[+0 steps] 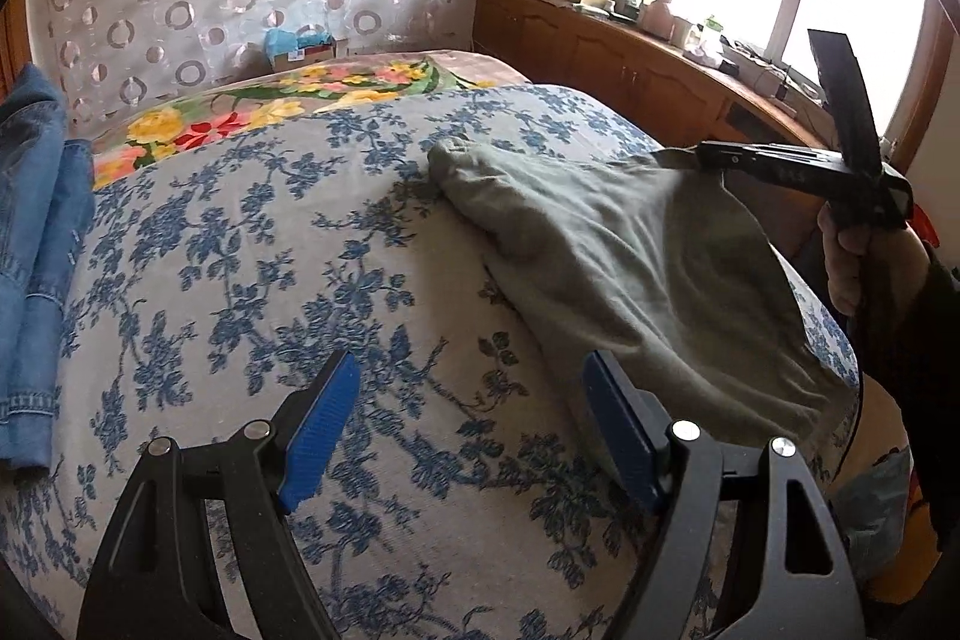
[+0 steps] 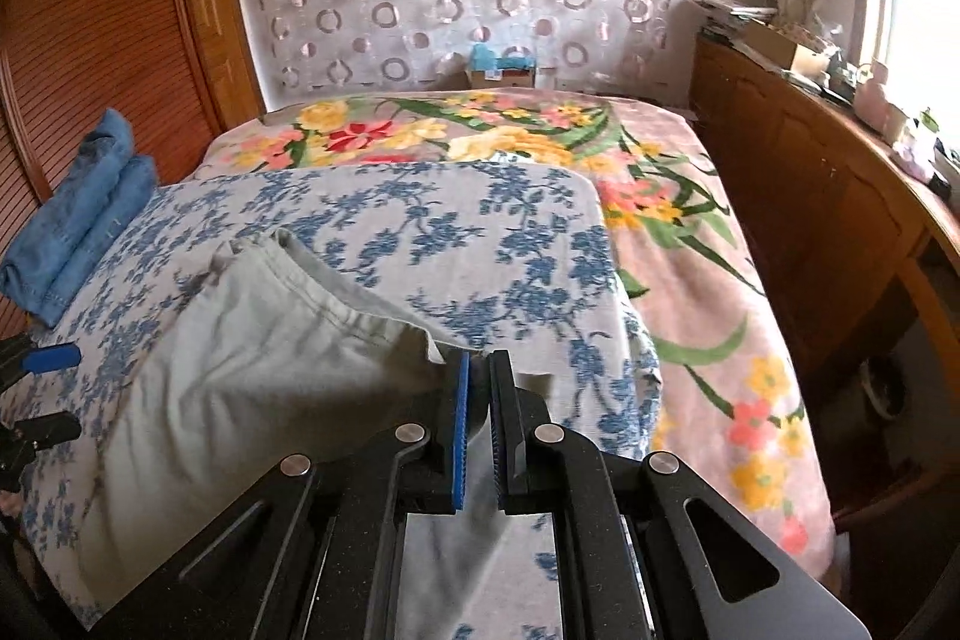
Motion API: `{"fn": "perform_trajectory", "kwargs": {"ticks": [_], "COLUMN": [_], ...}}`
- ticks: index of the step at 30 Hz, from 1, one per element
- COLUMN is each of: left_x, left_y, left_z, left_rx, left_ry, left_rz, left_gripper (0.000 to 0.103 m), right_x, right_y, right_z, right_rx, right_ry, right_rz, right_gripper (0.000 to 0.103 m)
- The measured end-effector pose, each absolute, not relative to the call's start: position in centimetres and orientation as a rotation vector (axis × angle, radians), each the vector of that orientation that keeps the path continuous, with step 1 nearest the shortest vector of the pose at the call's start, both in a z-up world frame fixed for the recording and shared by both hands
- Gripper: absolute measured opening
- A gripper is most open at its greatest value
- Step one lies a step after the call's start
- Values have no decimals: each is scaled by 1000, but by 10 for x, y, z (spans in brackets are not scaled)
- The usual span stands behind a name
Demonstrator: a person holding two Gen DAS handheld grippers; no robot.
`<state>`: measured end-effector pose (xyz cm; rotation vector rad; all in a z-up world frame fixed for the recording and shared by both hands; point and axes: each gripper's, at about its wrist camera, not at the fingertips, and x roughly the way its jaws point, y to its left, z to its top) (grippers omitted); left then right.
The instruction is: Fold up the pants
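Note:
The grey-green pants (image 1: 630, 256) lie on the blue-flowered sheet (image 1: 270, 280), one end lifted. My right gripper (image 2: 479, 370) is shut on the pants' edge (image 2: 240, 352) and holds it above the bed; it also shows in the left wrist view (image 1: 690, 157), pinching the cloth's corner. My left gripper (image 1: 474, 388) is open and empty, low over the sheet, just left of the pants; its fingers (image 2: 54, 358) show at the left edge of the right wrist view.
Folded blue jeans (image 1: 36, 244) lie at the bed's left side, also in the right wrist view (image 2: 78, 214). A flowered blanket (image 2: 690, 244) covers the far and right bed. A wooden cabinet (image 2: 810, 196) with clutter stands right, under the window. A wooden wardrobe (image 2: 90, 40) stands left.

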<state>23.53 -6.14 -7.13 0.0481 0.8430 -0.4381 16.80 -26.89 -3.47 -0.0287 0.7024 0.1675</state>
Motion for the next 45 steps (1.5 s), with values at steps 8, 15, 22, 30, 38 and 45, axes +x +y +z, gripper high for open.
{"fn": "perform_trajectory", "kwargs": {"ticks": [8,15,22,30,38,45], "left_x": [244,248,252,251,249,248], "left_y": [-74,-80,-81,-85,-88,-91], "left_z": [-71,-76,-85,-94,-94,-96], "left_rx": [66,70,71,86,108,138], "left_ry": [846,858,879,897,898,899], "left_rz": [-449,-454,-451,-448,-442,-432], "left_gripper": [78,78,78,78,80,81], "right_x": [172,171,162,164,190,172], "right_y": [-269,-267,-274,-275,-277,-284], "right_z": [-35,-37,-36,-46,-51,-36], "right_rx": [-40,-27,10,4,-32,39], "right_ry": [690,717,714,753,788,724], "right_rz": [96,105,105,116,28,21], "right_gripper": [5,6,23,26,26,26]}}
